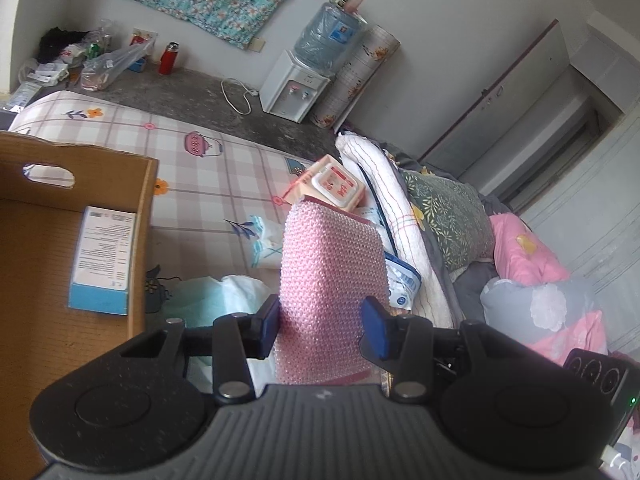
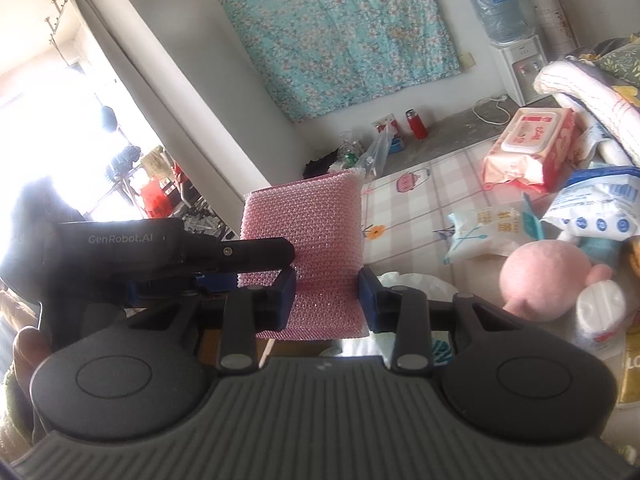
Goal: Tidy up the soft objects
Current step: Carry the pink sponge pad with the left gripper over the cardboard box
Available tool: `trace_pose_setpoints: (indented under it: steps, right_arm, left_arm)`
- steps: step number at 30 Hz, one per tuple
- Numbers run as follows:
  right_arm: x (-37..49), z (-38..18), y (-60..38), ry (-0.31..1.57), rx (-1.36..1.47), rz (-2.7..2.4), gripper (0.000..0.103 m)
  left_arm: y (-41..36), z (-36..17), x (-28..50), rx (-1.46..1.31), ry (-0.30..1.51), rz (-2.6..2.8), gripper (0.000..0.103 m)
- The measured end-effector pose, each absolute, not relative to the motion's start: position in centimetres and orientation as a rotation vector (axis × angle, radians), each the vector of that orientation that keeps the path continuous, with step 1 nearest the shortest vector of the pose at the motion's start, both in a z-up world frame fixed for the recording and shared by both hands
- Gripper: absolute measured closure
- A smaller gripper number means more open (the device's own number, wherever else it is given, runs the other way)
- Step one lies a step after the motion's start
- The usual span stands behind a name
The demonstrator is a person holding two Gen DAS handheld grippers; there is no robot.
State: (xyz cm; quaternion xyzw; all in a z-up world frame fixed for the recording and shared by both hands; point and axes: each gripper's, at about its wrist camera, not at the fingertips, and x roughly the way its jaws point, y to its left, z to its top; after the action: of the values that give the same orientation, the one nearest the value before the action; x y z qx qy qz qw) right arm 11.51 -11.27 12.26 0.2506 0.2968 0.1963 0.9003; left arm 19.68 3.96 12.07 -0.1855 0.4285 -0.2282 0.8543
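Both grippers are clamped on the same item: a pink, bumpy-textured bubble-wrap pouch point(image 1: 332, 276), held up in the air above the bed. Left gripper point(image 1: 325, 326) has its blue pads pressed on both sides of the pouch's lower part; the pouch stands up and away between the fingers. Right gripper point(image 2: 326, 298) pinches the pouch point(image 2: 306, 232) the same way, pads touching both edges. In the right wrist view the left gripper's black body point(image 2: 160, 252) comes in from the left and meets the pouch at its left edge.

Below is a bed with a pink-and-white checked sheet with cartoon prints point(image 1: 192, 168). An open brown cardboard box point(image 1: 80, 216) sits on it at the left, with a white-and-blue printed carton point(image 1: 104, 256) lying inside against the box's right wall.

Loose on the sheet: an orange-pink wet-wipes pack with a white flip lid point(image 2: 528, 148), a white-blue tissue pack point(image 2: 480, 232), a round pink plush toy point(image 2: 548, 276). Folded white quilt point(image 1: 384, 192) and pillows are piled on the bed's far right side.

A thumb point(image 2: 28, 350) shows at the lower left of the right wrist view.
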Motion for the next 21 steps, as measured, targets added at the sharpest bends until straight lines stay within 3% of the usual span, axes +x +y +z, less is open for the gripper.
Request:
trace_pose_setpoints:
  steps: [21]
  right_arm:
    - [13.3, 13.9, -2.9, 0.677, 0.48, 0.521, 0.068]
  left_arm:
    - [12.0, 12.2, 18.4, -0.449, 0.863, -0.358, 0.058]
